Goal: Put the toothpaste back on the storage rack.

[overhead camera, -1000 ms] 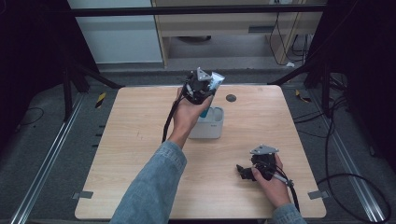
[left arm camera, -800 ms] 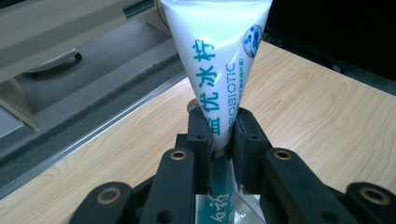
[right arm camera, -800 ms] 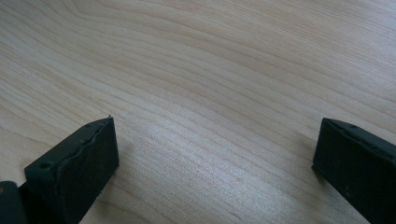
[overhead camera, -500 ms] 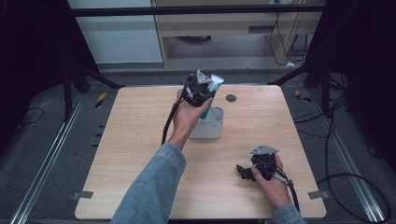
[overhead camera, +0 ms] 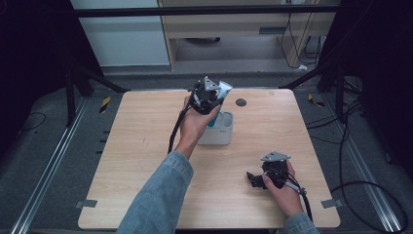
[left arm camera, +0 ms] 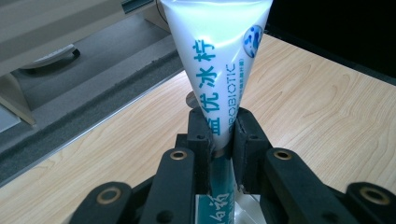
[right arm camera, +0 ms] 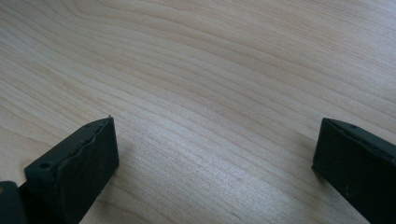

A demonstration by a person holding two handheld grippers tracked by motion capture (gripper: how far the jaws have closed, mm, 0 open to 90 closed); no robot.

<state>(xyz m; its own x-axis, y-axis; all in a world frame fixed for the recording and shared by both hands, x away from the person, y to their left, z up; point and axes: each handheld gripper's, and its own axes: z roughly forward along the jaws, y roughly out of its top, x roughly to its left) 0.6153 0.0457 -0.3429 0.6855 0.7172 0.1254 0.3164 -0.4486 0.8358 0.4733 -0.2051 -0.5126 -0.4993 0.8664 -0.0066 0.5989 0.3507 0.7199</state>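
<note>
1. I work over a pale wooden tabletop (overhead camera: 146,146) with a plain grain, and most of its surface lies bare.
2. Around it runs grey floor (overhead camera: 39,161); beyond the far edge stand a light cabinet (overhead camera: 122,44) and a wooden desk (overhead camera: 234,29), with dark frame legs at both far corners.
3. Cables (overhead camera: 360,161) trail over the floor off the right edge.
4. A small dark round disc (overhead camera: 240,102) sits in the tabletop near the far edge, right of its middle.
5. My left gripper (overhead camera: 207,95) is raised above the far middle of the tabletop, jaws clenched on a white tube (left arm camera: 219,70) with teal print; in the left gripper view the pads pinch its lower half and its wide flat end points away towards the far edge.
6. Just beneath my left hand stands a white box (overhead camera: 216,134), open at the top, with something teal inside; it is nearer the far edge than the near one.
7. My right gripper (overhead camera: 255,179) rests low by the near right corner, jaws released and wide apart, with nothing but bare wood between them in the right gripper view.
8. The whole left half of the tabletop is open, as is the strip between the box and my right hand.
</note>
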